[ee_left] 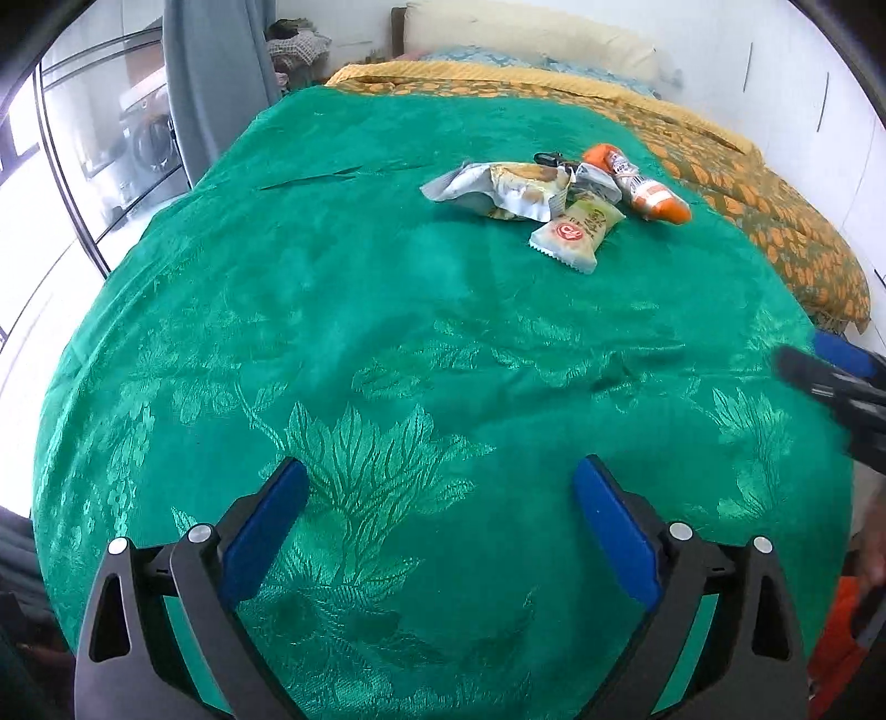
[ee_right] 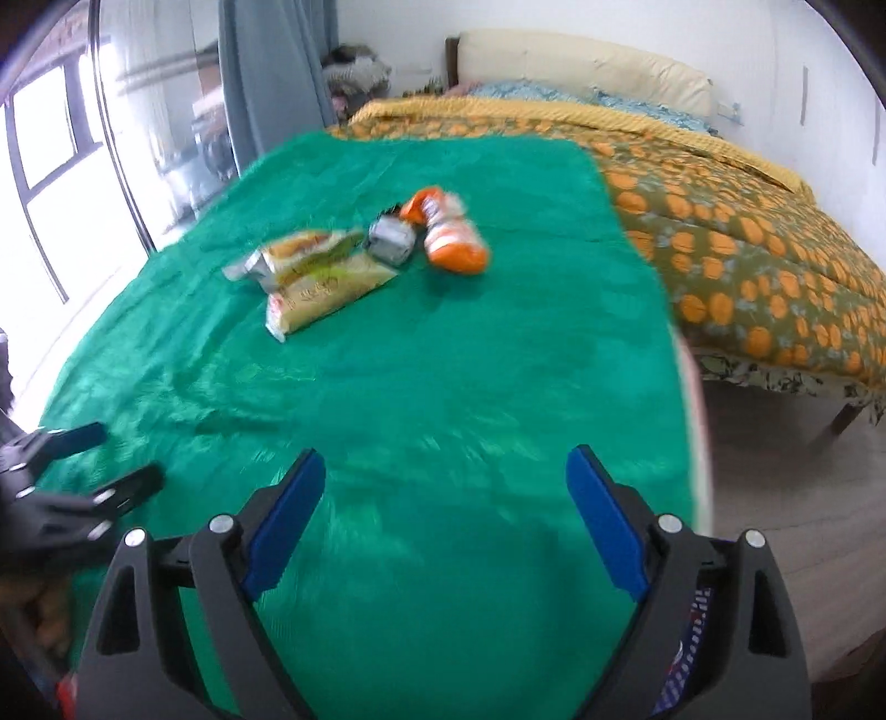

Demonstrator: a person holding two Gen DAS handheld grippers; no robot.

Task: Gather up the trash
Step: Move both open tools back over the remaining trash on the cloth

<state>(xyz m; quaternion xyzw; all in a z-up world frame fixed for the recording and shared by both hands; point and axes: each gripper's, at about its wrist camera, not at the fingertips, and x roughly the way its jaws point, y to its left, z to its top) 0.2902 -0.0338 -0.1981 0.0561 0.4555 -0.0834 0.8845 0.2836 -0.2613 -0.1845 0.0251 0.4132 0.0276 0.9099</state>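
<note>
A pile of trash lies far ahead on the green cloth [ee_left: 387, 343]: a crumpled silver and yellow wrapper [ee_left: 498, 185], a pale green snack packet [ee_left: 576, 227], a small grey wrapper [ee_left: 598, 180] and an orange bottle [ee_left: 637, 183]. In the right wrist view the same wrapper [ee_right: 293, 255], packet [ee_right: 326, 293], grey wrapper [ee_right: 390, 241] and bottle [ee_right: 448, 232] show. My left gripper [ee_left: 440, 512] is open and empty, well short of the pile. My right gripper [ee_right: 446, 498] is open and empty, also short of it. Each gripper shows at the edge of the other's view.
The green cloth covers a table in front of a bed with an orange-patterned quilt [ee_right: 747, 238] and a cream headboard [ee_left: 526, 33]. A grey curtain [ee_left: 216, 72] and glass doors [ee_right: 66, 166] are at the left. Bare floor [ee_right: 775, 471] is at the right.
</note>
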